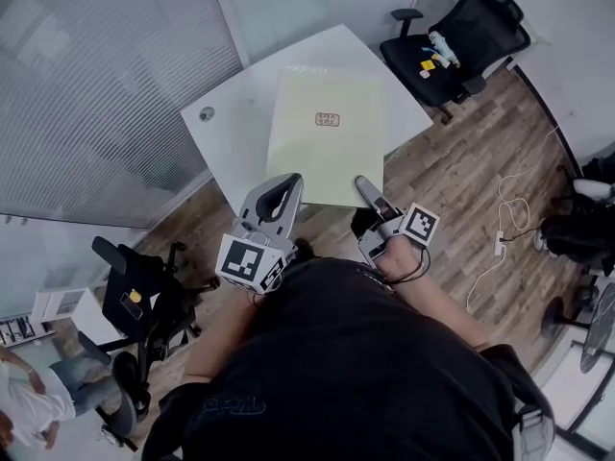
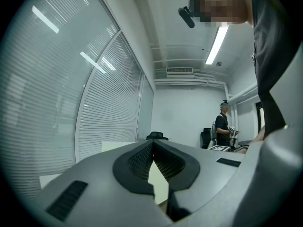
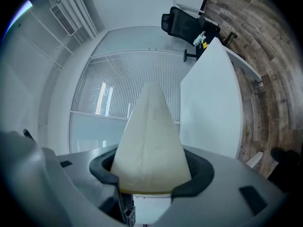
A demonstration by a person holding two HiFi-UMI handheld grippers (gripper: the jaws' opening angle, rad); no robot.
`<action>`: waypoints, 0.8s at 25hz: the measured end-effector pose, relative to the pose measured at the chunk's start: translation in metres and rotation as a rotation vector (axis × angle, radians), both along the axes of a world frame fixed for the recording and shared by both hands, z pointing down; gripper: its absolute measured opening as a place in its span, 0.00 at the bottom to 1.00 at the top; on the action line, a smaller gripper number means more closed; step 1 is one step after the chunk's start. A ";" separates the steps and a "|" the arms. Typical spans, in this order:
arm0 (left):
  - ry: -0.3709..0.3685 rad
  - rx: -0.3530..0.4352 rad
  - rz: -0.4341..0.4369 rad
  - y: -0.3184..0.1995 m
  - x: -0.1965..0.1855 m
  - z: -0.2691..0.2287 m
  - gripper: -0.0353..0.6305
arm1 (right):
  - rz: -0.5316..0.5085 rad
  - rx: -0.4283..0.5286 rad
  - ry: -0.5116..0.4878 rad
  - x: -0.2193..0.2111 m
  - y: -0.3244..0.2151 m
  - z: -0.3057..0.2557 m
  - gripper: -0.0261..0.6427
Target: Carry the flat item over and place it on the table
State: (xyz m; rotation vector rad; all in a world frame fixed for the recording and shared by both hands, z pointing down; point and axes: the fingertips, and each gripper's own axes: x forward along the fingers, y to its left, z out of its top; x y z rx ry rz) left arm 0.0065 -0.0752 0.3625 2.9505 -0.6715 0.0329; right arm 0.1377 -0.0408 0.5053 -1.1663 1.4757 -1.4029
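Carrying it in, you have the left gripper [image 1: 288, 188] and right gripper [image 1: 367, 192] both clamped on the flat item's [image 1: 327, 147] near edge, over the table's [image 1: 226, 128] near corner. Next, I'd judge, lower it level, then release.

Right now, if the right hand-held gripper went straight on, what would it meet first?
Beyond the pale cream flat panel it grips, its line seems to pass above the white table and reach the glass wall with blinds first, though depth is unclear.
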 end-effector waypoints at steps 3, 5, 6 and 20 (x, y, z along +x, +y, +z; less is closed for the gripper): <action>0.006 -0.007 -0.010 -0.019 -0.011 -0.002 0.07 | -0.017 0.014 0.004 -0.011 -0.023 -0.007 0.46; 0.008 -0.005 -0.006 -0.028 -0.016 -0.003 0.07 | -0.025 0.019 0.006 -0.018 -0.036 -0.009 0.46; 0.008 -0.001 -0.006 -0.032 -0.019 -0.004 0.07 | -0.029 0.022 0.007 -0.023 -0.041 -0.010 0.46; 0.004 0.000 -0.090 -0.058 -0.068 0.002 0.07 | -0.111 0.006 0.014 -0.067 -0.075 -0.008 0.46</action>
